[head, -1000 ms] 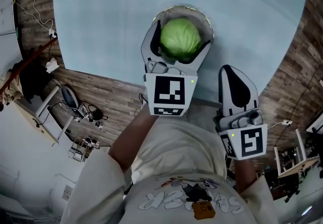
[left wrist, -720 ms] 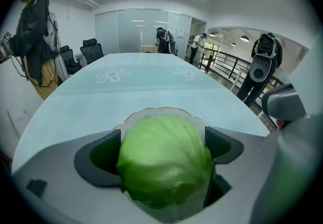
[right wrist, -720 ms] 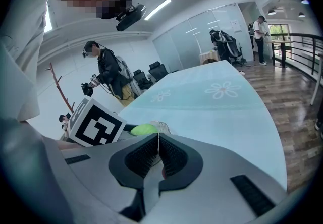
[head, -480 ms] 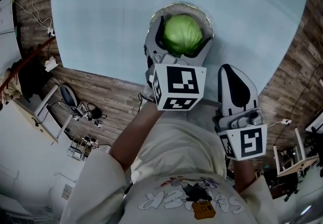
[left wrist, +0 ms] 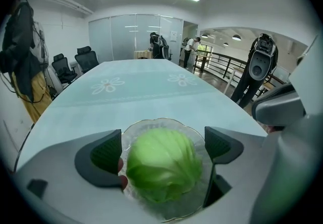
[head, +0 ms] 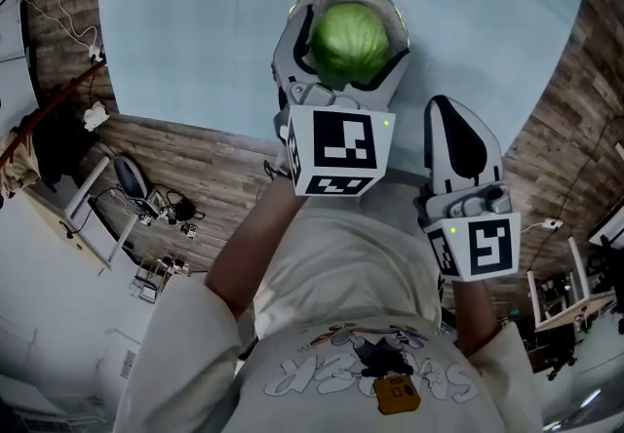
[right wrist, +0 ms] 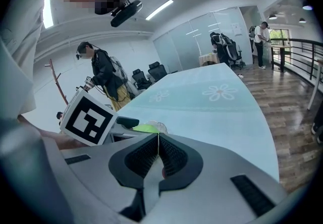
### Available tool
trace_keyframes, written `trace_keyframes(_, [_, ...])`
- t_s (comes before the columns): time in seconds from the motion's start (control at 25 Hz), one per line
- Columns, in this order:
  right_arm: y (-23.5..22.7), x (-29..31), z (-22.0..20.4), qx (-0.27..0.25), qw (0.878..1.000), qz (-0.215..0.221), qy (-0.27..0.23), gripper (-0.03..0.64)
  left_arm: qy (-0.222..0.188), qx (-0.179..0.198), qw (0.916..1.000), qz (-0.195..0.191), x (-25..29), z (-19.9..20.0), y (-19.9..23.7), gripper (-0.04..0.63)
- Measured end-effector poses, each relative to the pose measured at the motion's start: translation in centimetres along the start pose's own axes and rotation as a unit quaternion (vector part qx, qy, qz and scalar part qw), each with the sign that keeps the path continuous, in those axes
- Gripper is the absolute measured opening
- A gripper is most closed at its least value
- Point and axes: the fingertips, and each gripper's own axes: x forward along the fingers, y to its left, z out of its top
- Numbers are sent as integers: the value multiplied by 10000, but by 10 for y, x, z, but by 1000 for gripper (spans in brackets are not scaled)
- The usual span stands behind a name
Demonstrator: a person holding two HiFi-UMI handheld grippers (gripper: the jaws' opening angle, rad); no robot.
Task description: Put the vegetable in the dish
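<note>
A round green cabbage [head: 348, 41] rests in a clear glass dish [head: 392, 28] near the front edge of the pale blue table [head: 195, 21]. My left gripper [head: 348, 53] is open, one jaw on each side of the cabbage. In the left gripper view the cabbage [left wrist: 162, 164] fills the dish [left wrist: 161, 123], and there is a small gap between it and the right pad [left wrist: 222, 145]. My right gripper [head: 447, 138] is shut and holds nothing. It hangs at the table's edge, to the right of the dish. In the right gripper view its jaws [right wrist: 158, 140] meet, with a sliver of cabbage [right wrist: 146, 128] beyond them.
The table edge [head: 195, 138] runs just below the dish, with wood floor and cables [head: 161, 216] beyond it. Flower prints [left wrist: 107, 86] mark the far tabletop. Office chairs [left wrist: 75, 61], standing people [left wrist: 159, 45] and a humanoid robot [left wrist: 258, 66] stand far behind.
The left gripper has tilted, so its marker cube has risen and turned. Its jaws stay on either side of the cabbage, which has not left the dish. The right gripper has barely moved.
</note>
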Motion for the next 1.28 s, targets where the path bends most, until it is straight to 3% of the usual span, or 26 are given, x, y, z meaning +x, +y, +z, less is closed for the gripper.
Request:
trace_keyframes(0.2, [-5, 4, 7, -79, 9999, -37, -86, 23, -72, 93, 9999, 49, -10, 3, 3, 520])
trace_keyframes(0.4, [-6, 7, 14, -176, 9997, 0, -196, 23, -256, 234, 9994, 7, -24, 8, -2, 410])
trace_keyframes(0.84, [-6, 15, 35, -404, 9977, 152, -530, 23, -312, 221, 9989, 266, -52, 7, 1, 40])
trace_keyframes(0.96, [-7, 17, 39, -482, 9971, 188, -563, 23, -409, 80, 9983, 396, -60, 13, 11, 11])
trace_keyframes(1.28, [-20, 16, 44, -605, 9953, 338, -675, 23, -751, -358, 9953, 497, -80, 30, 10, 6])
